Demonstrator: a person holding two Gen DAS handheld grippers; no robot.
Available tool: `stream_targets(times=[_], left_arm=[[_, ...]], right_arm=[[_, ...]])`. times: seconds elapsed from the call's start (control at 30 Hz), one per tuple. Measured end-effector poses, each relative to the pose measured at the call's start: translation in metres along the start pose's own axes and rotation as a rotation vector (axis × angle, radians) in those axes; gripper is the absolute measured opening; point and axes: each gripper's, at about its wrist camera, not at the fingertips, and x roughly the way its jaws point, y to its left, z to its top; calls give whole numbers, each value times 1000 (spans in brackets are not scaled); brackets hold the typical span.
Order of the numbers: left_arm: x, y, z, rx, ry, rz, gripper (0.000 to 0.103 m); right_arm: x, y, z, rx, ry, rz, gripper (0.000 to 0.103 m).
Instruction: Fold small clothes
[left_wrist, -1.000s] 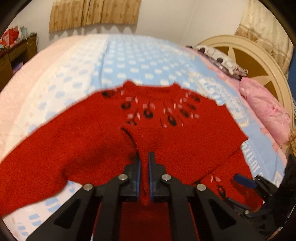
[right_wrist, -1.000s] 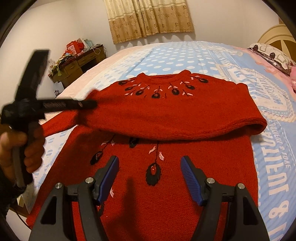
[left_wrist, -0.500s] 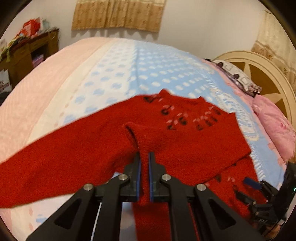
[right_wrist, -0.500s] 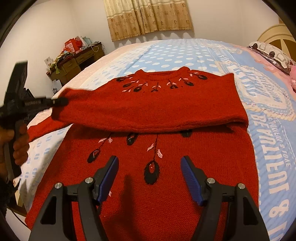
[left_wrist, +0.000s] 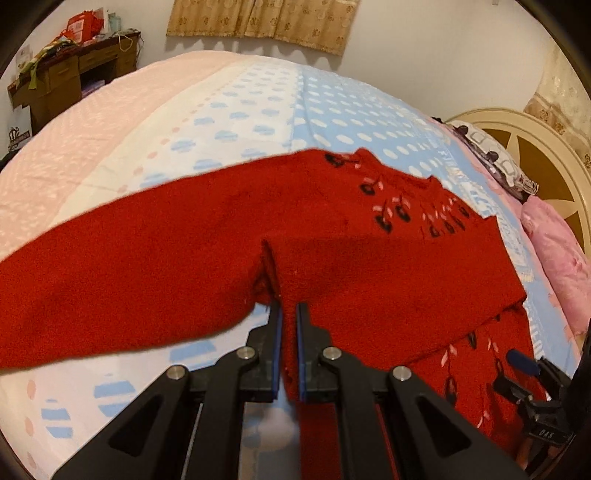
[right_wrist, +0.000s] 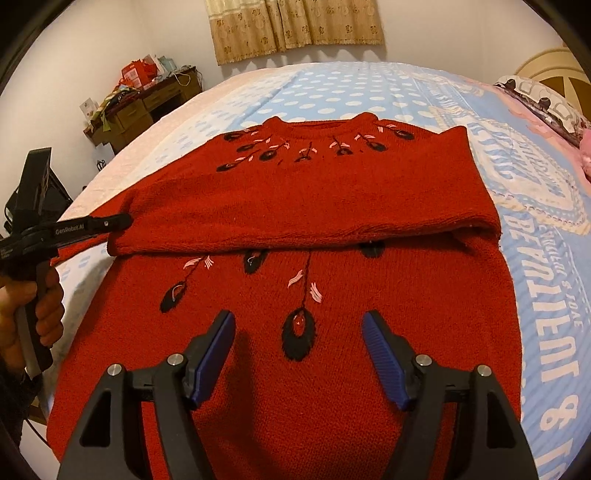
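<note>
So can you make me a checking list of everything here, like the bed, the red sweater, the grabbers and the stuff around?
Surface: bed with a blue dotted and pink cover.
Job's things: red sweater lying flat, one sleeve folded across the chest.
Clutter: pink pillow and patterned pillow by the headboard.
Grippers: left gripper shut on the sleeve's cuff; right gripper above the sweater's front, jaws opening, nothing between them.
Cables: one thin dark cord, low at the left edge of the right wrist view.
Surroundings: wooden desk piled with things, curtain, cream headboard.

White walls, tan curtain (right_wrist: 295, 29), cluttered wooden desk (right_wrist: 144, 107).
</note>
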Motion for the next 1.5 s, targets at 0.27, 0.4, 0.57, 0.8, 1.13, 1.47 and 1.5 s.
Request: stream_targets(times=[0.27,0.4,0.57,0.8,1.13,1.47,1.5], left_arm=[[-9,-5,-9,57,-53,42,56],[-13,-14,-12,113,-106,103,69],[0,-20,-11,133,-70,179,69],[9,-16,-14,139,-40,194,69],[9,-14,-20,123,-29,175,73],[8,-12,-21,109,-30,172,78],[9,-12,-21,107,-30,170,78]], right_arm=[[-20,-4,2,-42,64,28,73],[-33,-18,16,-120,79,-74,73],[-37,-58,61,-2,1,-92,73],[28,-98,87,80,63,-194,73],[20,-74,83,14,82,-256,76],[43,-14,88,-76,45,-148,76],[49,-10,84,-84,60,-146,76]])
